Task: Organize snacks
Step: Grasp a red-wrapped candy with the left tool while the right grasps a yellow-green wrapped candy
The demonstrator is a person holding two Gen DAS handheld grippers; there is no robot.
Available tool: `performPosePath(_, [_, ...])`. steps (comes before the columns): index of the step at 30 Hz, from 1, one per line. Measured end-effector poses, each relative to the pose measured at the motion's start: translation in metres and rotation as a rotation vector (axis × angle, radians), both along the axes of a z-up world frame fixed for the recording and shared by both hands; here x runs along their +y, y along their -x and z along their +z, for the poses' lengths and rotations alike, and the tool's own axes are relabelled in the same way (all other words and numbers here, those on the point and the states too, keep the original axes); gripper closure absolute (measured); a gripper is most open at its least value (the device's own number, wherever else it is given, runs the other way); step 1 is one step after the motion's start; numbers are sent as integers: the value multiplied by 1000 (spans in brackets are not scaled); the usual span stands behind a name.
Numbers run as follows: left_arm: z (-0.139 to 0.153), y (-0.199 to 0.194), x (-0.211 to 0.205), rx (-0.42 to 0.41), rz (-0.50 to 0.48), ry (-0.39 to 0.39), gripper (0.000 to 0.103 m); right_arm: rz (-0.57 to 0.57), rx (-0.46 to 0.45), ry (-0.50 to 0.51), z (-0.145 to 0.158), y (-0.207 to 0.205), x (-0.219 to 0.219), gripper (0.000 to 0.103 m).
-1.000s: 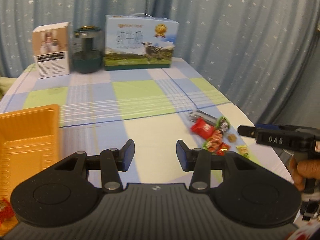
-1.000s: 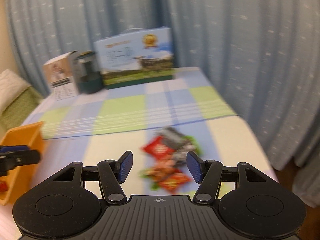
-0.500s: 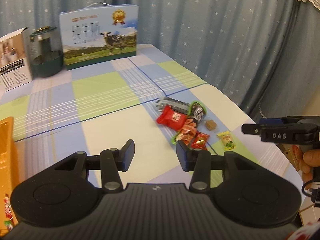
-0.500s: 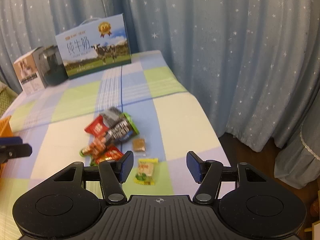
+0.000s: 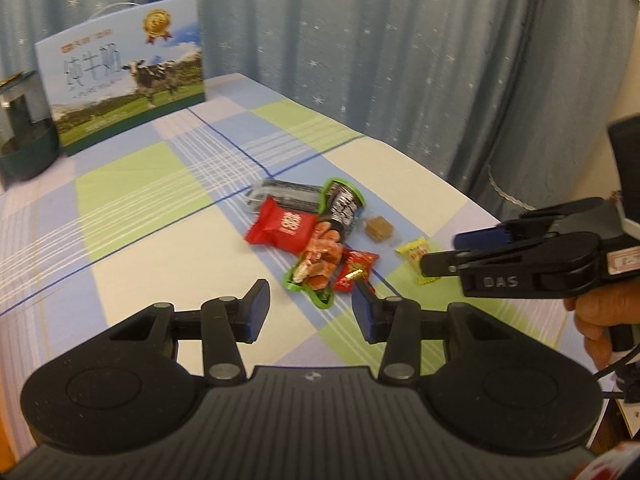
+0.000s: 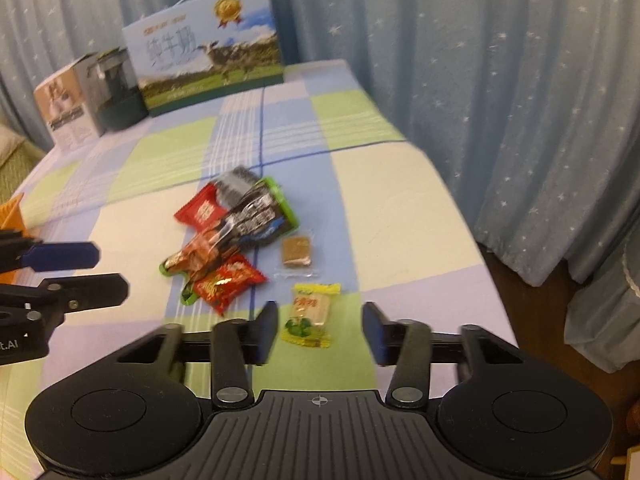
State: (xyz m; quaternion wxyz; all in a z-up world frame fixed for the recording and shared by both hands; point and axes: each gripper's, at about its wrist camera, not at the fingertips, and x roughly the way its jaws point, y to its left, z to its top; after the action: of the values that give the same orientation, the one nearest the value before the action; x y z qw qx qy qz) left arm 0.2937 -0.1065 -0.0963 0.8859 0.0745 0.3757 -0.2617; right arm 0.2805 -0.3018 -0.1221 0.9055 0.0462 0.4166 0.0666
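Note:
A pile of snack packets lies on the checked tablecloth: a red packet (image 5: 280, 228), a long green-edged packet (image 5: 324, 248), a small red packet (image 5: 356, 270), a brown candy (image 5: 378, 227) and a yellow candy (image 5: 416, 250). My left gripper (image 5: 310, 310) is open and empty, hovering just in front of the green-edged packet. My right gripper (image 6: 320, 330) is open and empty, with the yellow candy (image 6: 310, 314) between its fingers in view. The pile also shows in the right wrist view (image 6: 232, 236). Each gripper shows in the other's view, the right one (image 5: 444, 256) and the left one (image 6: 96, 272).
A milk carton box (image 5: 124, 80) and a dark green jar (image 5: 24, 132) stand at the table's far end, with a small white box (image 6: 64, 108) beside them. An orange tray corner (image 6: 12, 216) shows at the left. Blue curtains hang behind; the table's right edge drops to the floor.
Both grippers have moved in closer to the snack pile. The left view has swung right, away from the orange tray. The right gripper now frames the yellow candy. Both stay open.

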Motion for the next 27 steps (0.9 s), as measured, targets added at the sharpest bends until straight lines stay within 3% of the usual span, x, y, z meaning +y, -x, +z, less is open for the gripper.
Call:
performPosePath(7, [-8,-5,-10,11,-50,10,65,7,3,-3,-10,-16,6,67])
performPosePath(9, [-11,-6,-12,13,-65,11,68,3,4,15,-10,-19,9,80])
performPosePath(19, [-26,-15,-45,-6,-157,6,74,-122,2,-62,7,-11,-20,81])
performPosePath(27, [-50,-31,-57,7,-130,-35,78,-137,0,-79,7,-11,-22,81])
